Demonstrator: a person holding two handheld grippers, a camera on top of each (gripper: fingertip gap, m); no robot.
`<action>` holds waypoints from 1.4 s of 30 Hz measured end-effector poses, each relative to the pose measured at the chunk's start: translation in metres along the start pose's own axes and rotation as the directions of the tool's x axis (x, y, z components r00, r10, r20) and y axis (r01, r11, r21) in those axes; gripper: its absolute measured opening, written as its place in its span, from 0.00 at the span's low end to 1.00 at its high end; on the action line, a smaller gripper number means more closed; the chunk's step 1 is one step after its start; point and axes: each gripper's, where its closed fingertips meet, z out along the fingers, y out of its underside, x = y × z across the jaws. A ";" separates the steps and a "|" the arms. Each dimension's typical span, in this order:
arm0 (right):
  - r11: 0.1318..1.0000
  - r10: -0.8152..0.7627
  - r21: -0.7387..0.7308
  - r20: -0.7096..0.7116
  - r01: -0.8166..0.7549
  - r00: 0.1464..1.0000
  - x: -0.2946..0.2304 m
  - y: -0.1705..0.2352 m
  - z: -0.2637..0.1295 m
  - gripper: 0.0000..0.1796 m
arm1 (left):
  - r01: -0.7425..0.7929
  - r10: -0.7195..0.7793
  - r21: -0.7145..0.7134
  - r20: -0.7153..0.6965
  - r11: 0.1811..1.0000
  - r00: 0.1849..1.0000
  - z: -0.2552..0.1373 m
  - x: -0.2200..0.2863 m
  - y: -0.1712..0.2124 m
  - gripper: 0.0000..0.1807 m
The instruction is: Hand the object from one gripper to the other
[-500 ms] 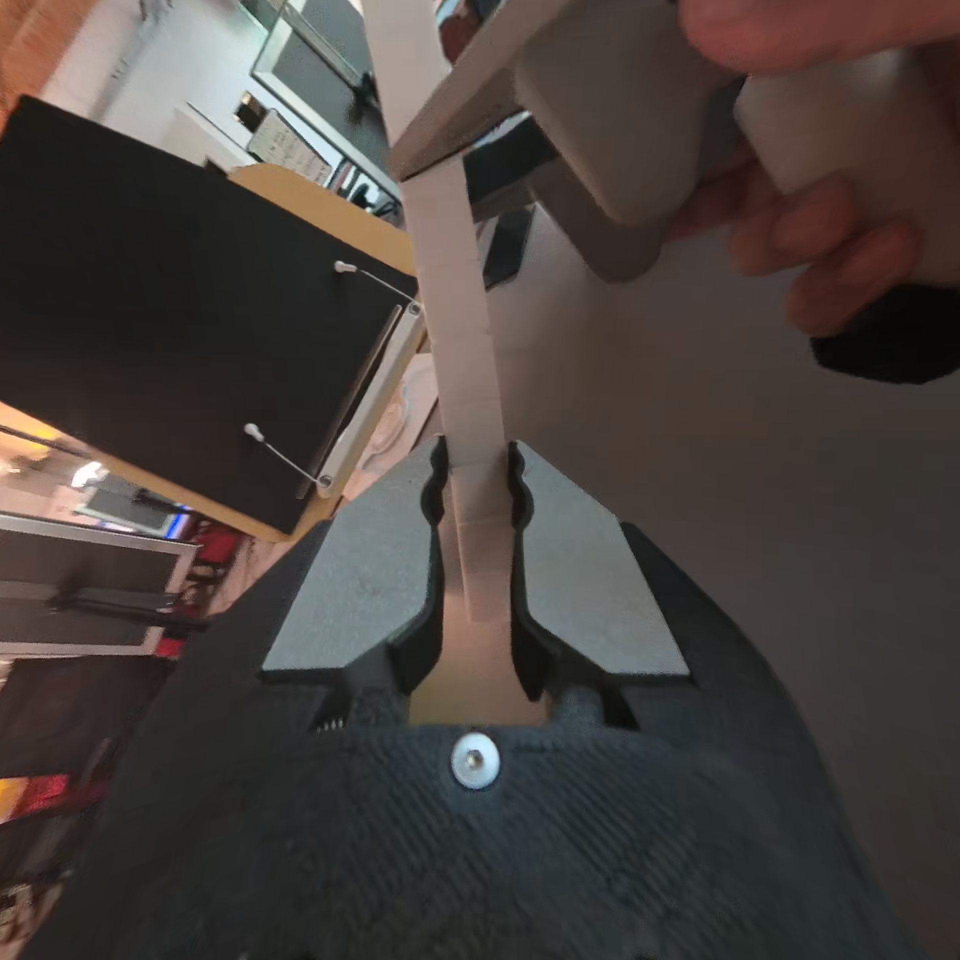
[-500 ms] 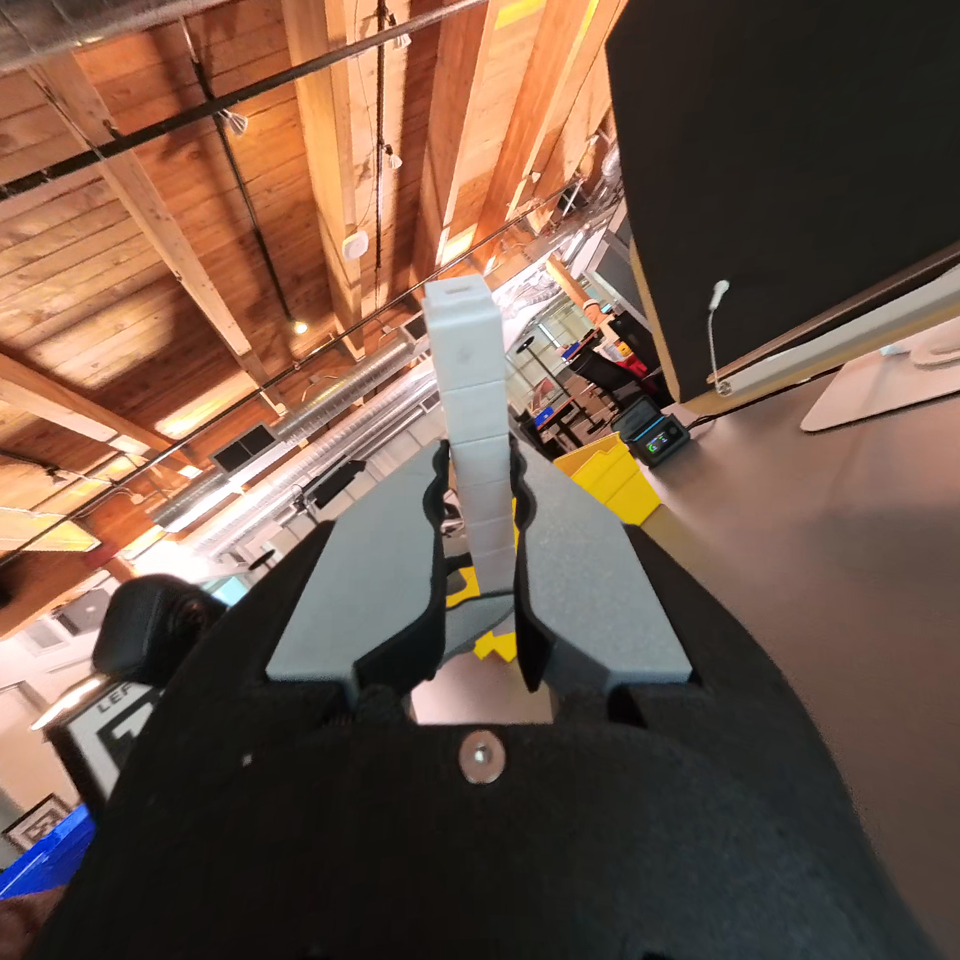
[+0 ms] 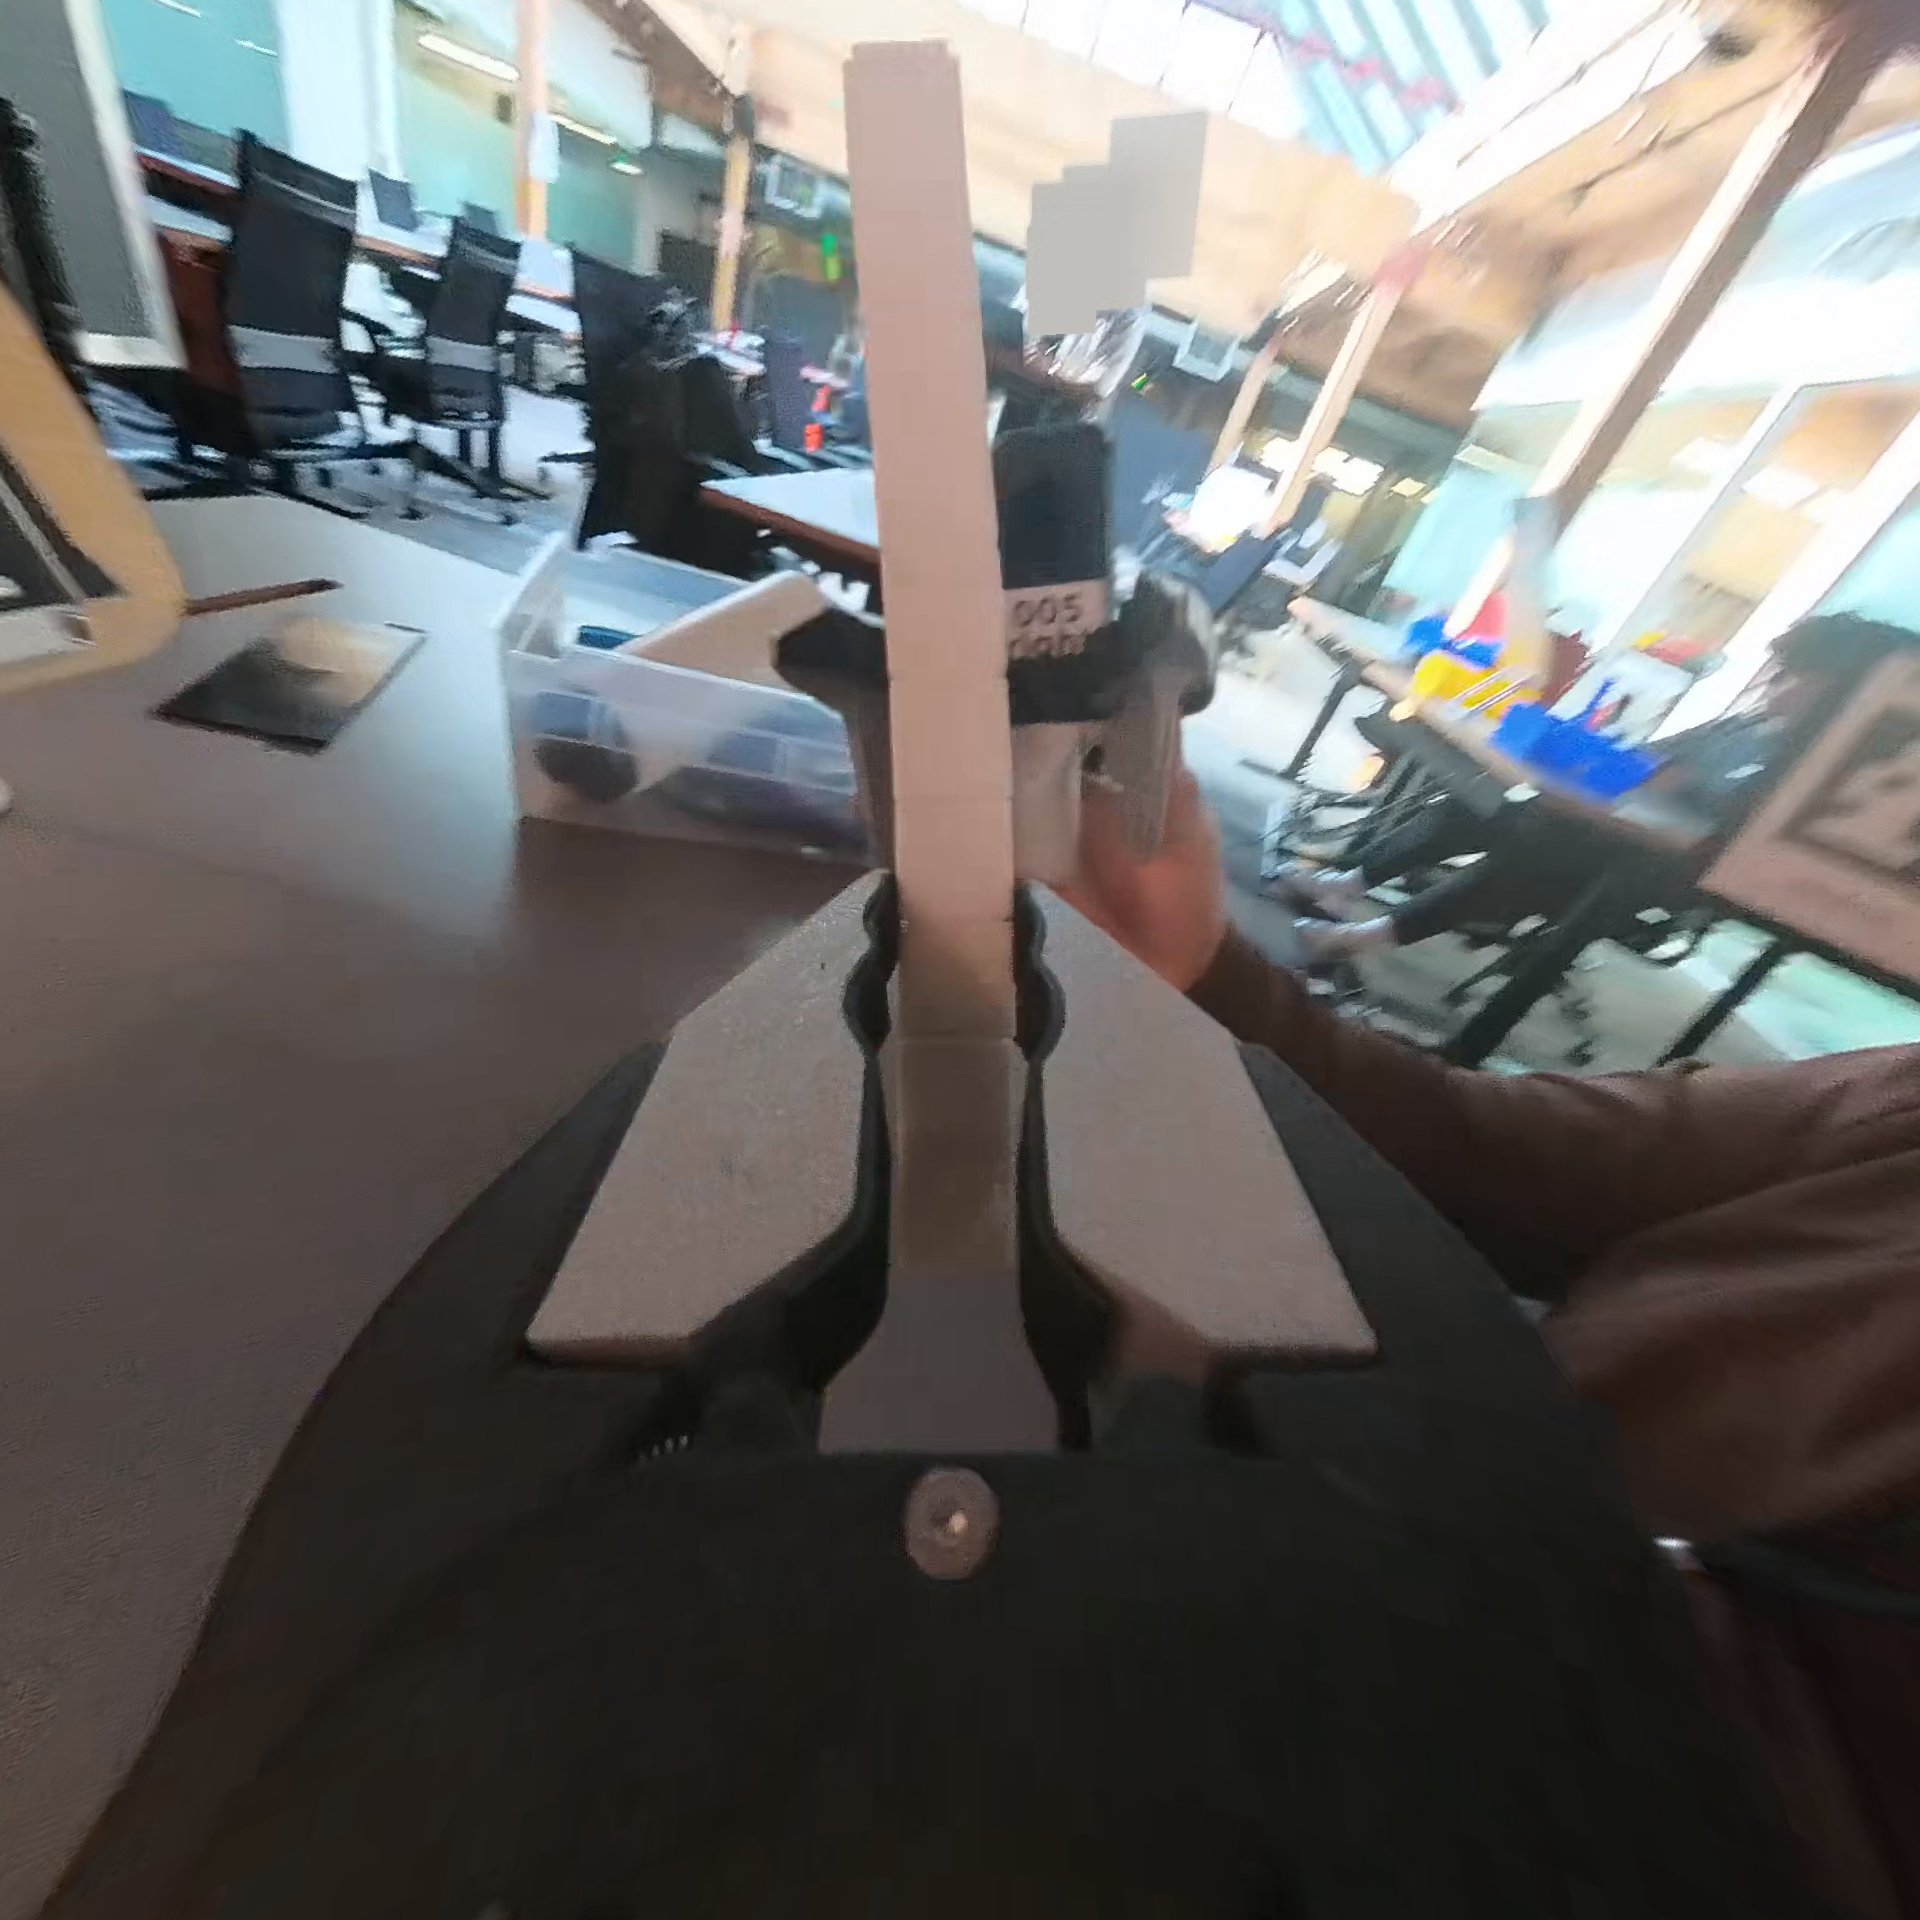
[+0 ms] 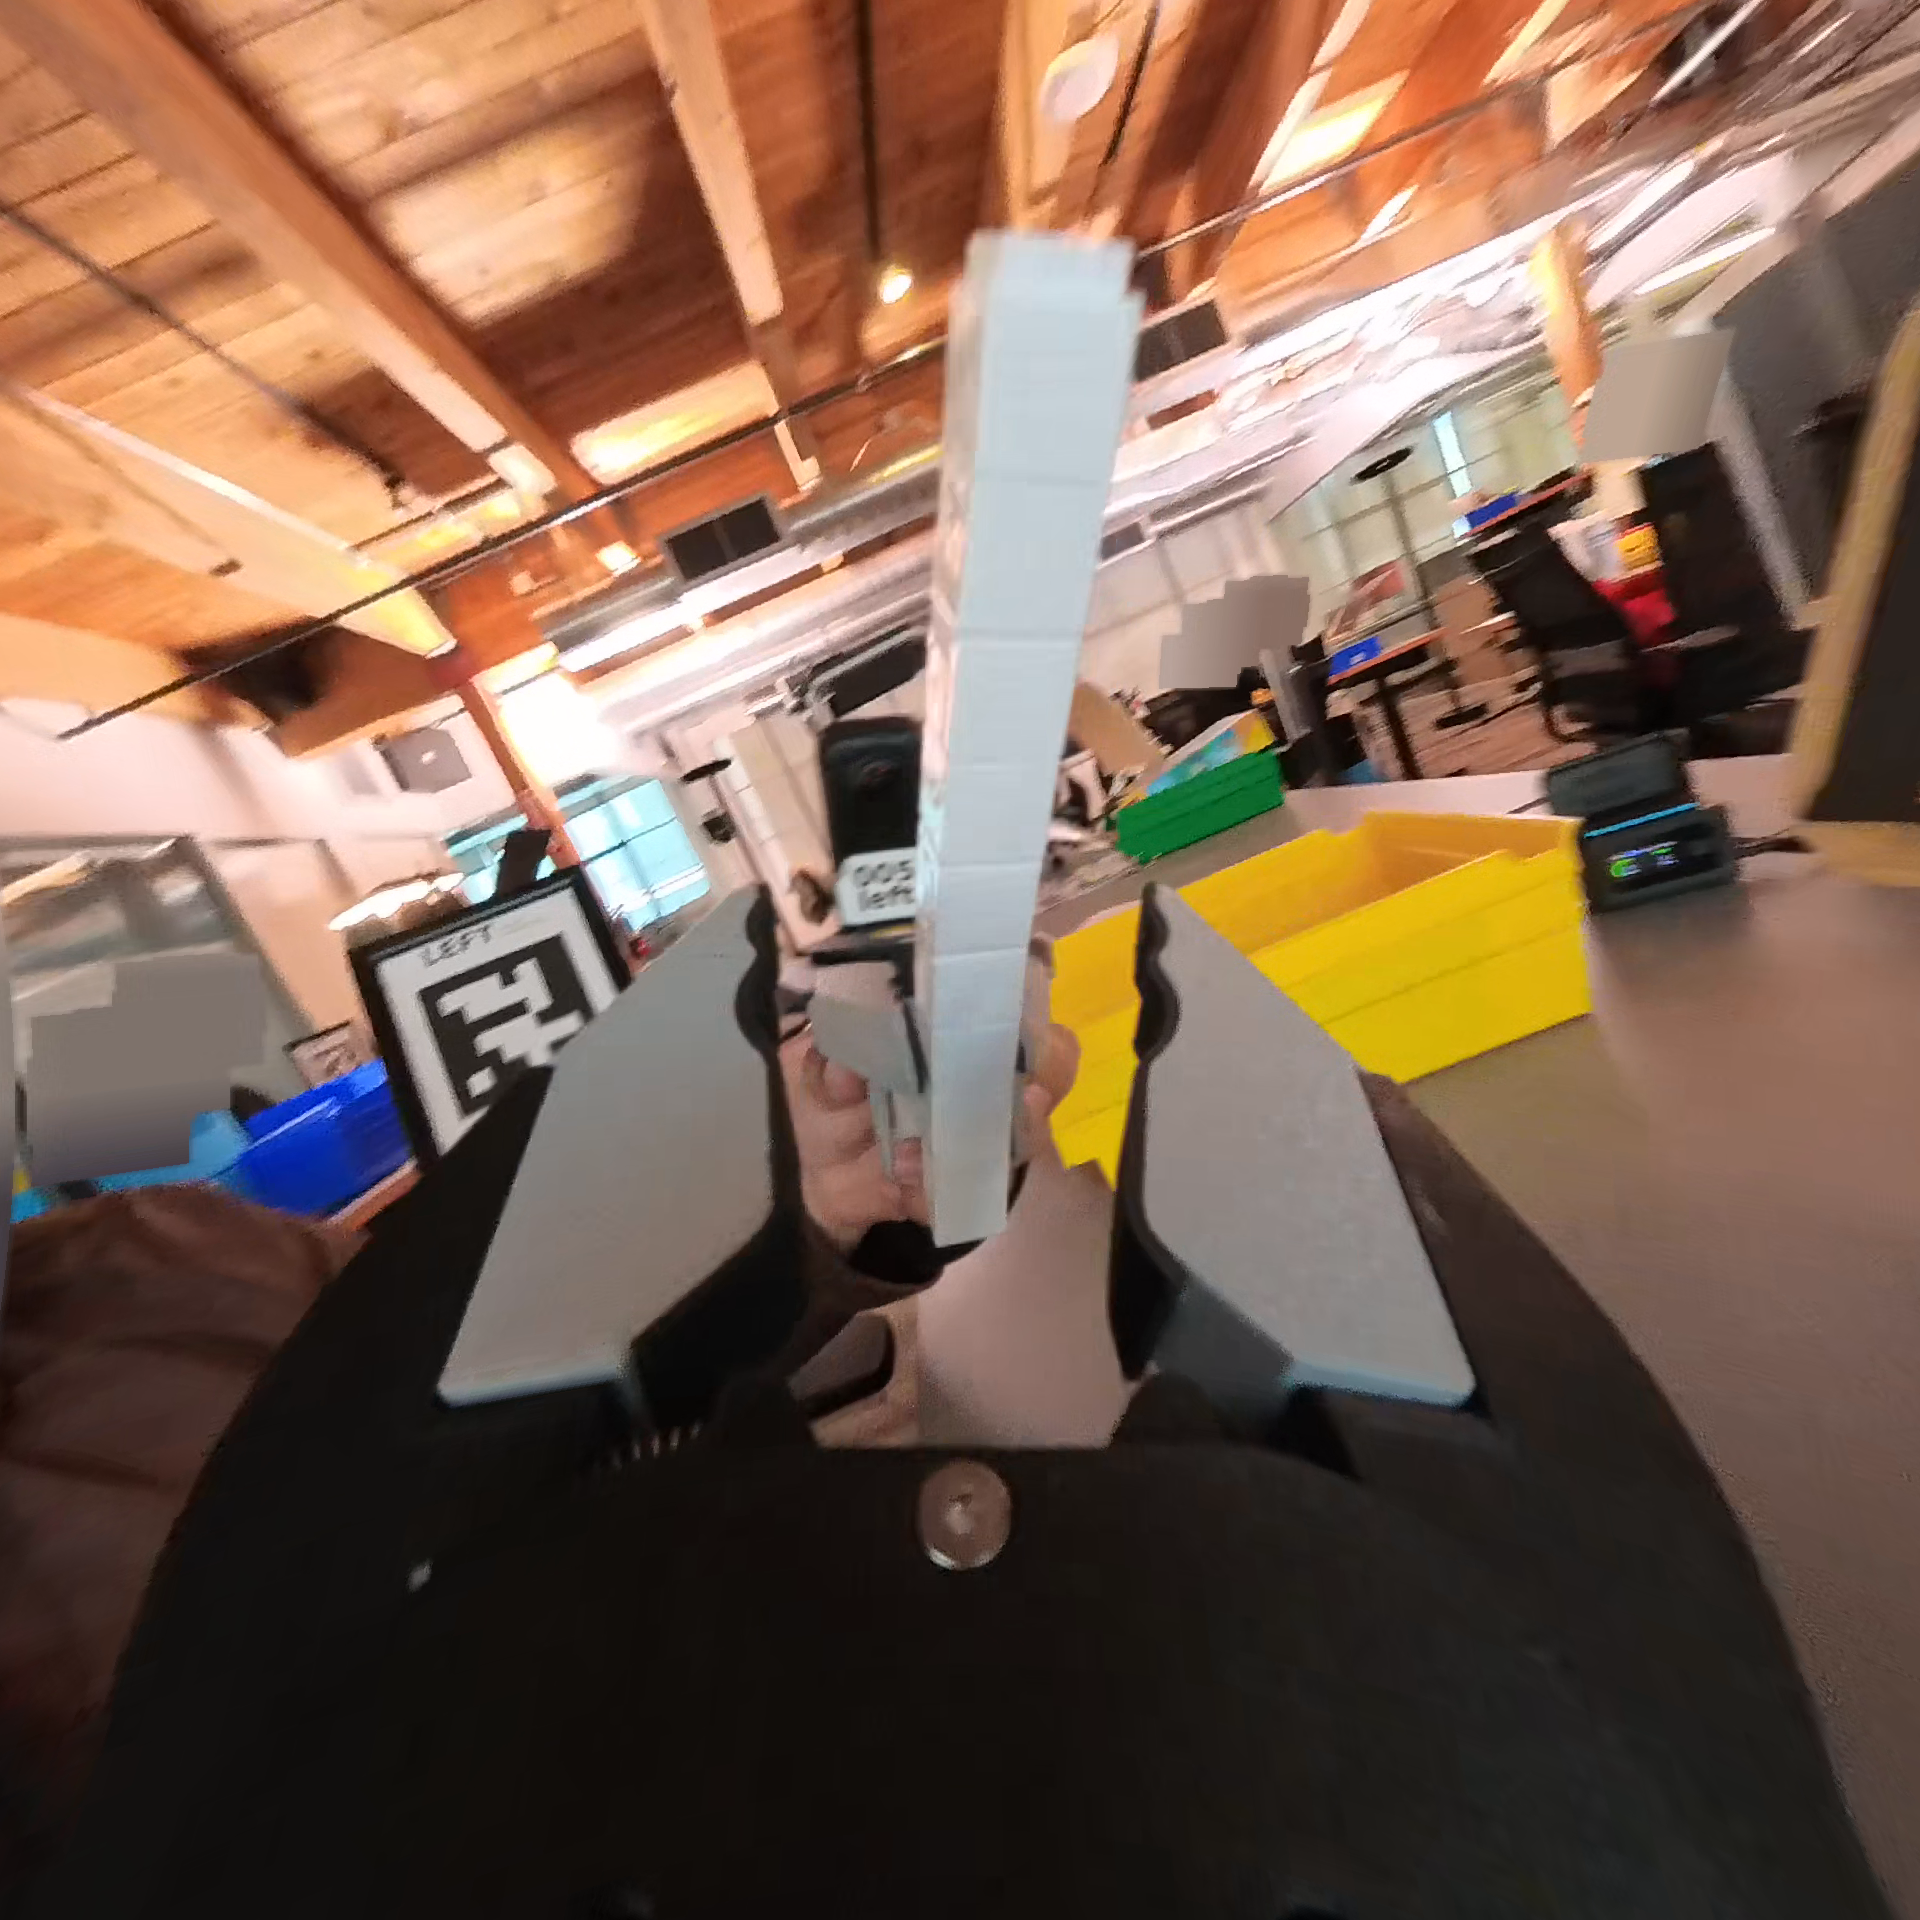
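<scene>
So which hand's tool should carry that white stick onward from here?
Left, probably. The left tool is shut on the white stick, gripping its lower end. The right tool is open, its fingers clear of the stick on both sides, so it holds nothing.

Dark bench (image 3: 260,987) spreads out left of the left tool (image 3: 954,971), clear bin (image 3: 665,717) sitting ahead-left, black pad (image 3: 291,675) farther left. Right of the right tool (image 4: 951,987): yellow trays (image 4: 1382,935), a small black device (image 4: 1652,857) beyond.
</scene>
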 end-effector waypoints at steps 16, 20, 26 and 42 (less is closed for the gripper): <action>0.850 -0.476 -0.373 -0.247 0.371 0.844 0.029 0.032 -0.001 0.11 | 0.035 -0.031 -0.084 0.053 0.996 0.998 -0.003 -0.013 0.019 0.29; 0.772 -0.563 -0.467 -0.185 0.432 0.806 0.024 0.045 0.001 0.11 | -0.032 0.038 -0.094 0.063 0.995 0.997 -0.003 -0.006 0.009 0.35; 0.639 -0.639 -0.593 -0.054 0.491 0.767 0.017 0.069 -0.003 0.11 | -0.086 0.091 -0.129 0.032 0.988 0.995 0.000 0.003 -0.003 0.40; 0.759 -0.430 -0.565 -0.059 0.325 0.901 0.021 0.071 -0.017 0.29 | -0.422 0.445 -0.202 0.088 0.884 0.891 0.005 0.007 -0.019 0.13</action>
